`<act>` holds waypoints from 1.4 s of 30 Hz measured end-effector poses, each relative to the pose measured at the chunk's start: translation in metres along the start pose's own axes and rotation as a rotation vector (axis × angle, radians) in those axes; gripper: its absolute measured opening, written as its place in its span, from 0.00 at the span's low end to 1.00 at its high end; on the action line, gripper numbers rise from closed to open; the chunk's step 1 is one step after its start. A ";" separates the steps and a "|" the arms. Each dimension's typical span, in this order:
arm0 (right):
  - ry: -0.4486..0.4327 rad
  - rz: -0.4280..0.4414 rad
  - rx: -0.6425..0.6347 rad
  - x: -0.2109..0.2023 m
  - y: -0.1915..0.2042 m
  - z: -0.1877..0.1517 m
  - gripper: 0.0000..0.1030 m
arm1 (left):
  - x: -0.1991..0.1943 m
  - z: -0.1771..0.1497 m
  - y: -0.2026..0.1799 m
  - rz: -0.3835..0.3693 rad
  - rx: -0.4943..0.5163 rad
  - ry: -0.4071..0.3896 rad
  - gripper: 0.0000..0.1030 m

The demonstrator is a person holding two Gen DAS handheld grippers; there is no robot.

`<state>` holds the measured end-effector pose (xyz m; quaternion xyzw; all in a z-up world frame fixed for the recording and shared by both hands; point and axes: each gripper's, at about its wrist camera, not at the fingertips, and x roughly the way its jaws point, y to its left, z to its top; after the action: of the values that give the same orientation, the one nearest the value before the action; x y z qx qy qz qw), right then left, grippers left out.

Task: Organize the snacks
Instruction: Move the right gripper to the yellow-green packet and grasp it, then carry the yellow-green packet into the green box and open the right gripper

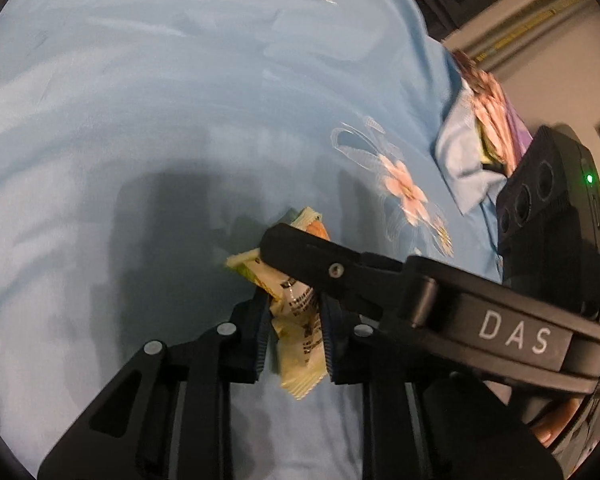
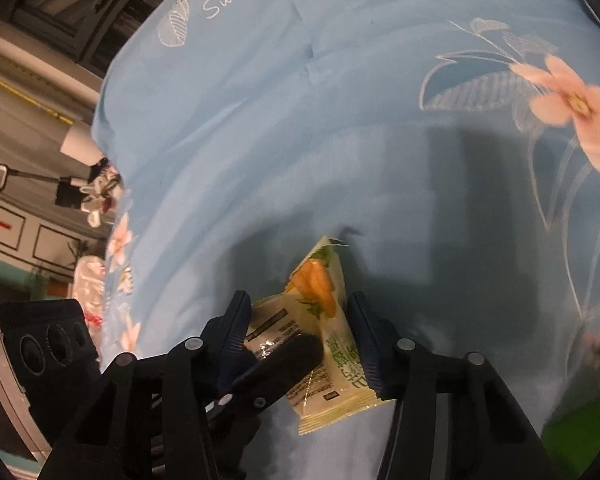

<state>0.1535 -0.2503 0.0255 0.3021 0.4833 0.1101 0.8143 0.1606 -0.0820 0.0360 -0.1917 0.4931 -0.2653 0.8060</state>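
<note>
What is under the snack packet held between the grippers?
Blue floral bedsheet lies beneath the snack packet, darkened by shadow. Whatever sits directly under the packet and gripper fingers is covered.

The right gripper's finger hides the top of the snack packet. The blue sheet looks blurry.

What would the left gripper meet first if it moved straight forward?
Probably the right gripper's finger, which crosses just ahead of the left gripper, over the snack packet between its fingers. Behind it lies the blue cloth; depth is unclear.
</note>
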 end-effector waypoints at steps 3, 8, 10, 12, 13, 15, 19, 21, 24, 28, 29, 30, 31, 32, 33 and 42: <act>-0.050 -0.006 0.006 -0.028 0.006 -0.017 0.51 | -0.015 -0.011 -0.024 -0.002 0.064 -0.015 0.19; -0.153 -0.001 0.037 -0.085 0.006 -0.043 0.51 | -0.040 -0.028 -0.070 -0.037 0.178 -0.033 0.19; -0.206 -0.010 0.053 -0.112 0.005 -0.056 0.51 | -0.050 -0.037 -0.089 -0.062 0.226 -0.038 0.19; -0.259 -0.015 0.072 -0.136 0.003 -0.070 0.51 | -0.057 -0.047 -0.112 -0.082 0.281 -0.043 0.19; -0.290 -0.016 0.086 -0.149 0.001 -0.077 0.51 | -0.061 -0.053 -0.124 -0.091 0.313 -0.042 0.20; -0.339 -0.021 0.111 -0.171 -0.006 -0.091 0.51 | -0.064 -0.063 -0.144 -0.109 0.374 -0.041 0.21; -0.442 -0.048 0.183 -0.210 -0.023 -0.123 0.51 | -0.061 -0.086 -0.181 -0.159 0.482 -0.021 0.21; -0.475 -0.074 0.225 -0.221 -0.032 -0.134 0.51 | -0.054 -0.096 -0.193 -0.178 0.516 0.003 0.22; -0.505 -0.127 0.293 -0.233 -0.049 -0.149 0.51 | -0.041 -0.109 -0.209 -0.182 0.543 0.046 0.23; -0.520 -0.180 0.340 -0.238 -0.064 -0.160 0.51 | -0.023 -0.124 -0.220 -0.171 0.550 0.104 0.41; -0.528 -0.187 0.351 -0.239 -0.068 -0.162 0.51 | -0.019 -0.126 -0.221 -0.172 0.545 0.121 0.44; -0.534 -0.196 0.360 -0.243 -0.071 -0.166 0.51 | -0.017 -0.128 -0.221 -0.167 0.541 0.129 0.50; -0.542 -0.209 0.370 -0.246 -0.076 -0.170 0.51 | -0.017 -0.130 -0.222 -0.157 0.543 0.127 0.56; -0.549 -0.223 0.375 -0.249 -0.077 -0.172 0.51 | -0.017 -0.132 -0.223 -0.144 0.553 0.118 0.59; -0.555 -0.239 0.379 -0.252 -0.078 -0.176 0.51 | -0.018 -0.133 -0.224 -0.138 0.560 0.114 0.64; -0.646 -0.338 0.359 -0.279 -0.062 -0.196 0.81 | -0.050 -0.136 -0.229 -0.046 0.613 0.033 0.87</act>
<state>-0.1626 -0.3560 0.1209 0.3750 0.2569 -0.2120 0.8651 -0.0344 -0.2371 0.1419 0.0536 0.3986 -0.4228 0.8121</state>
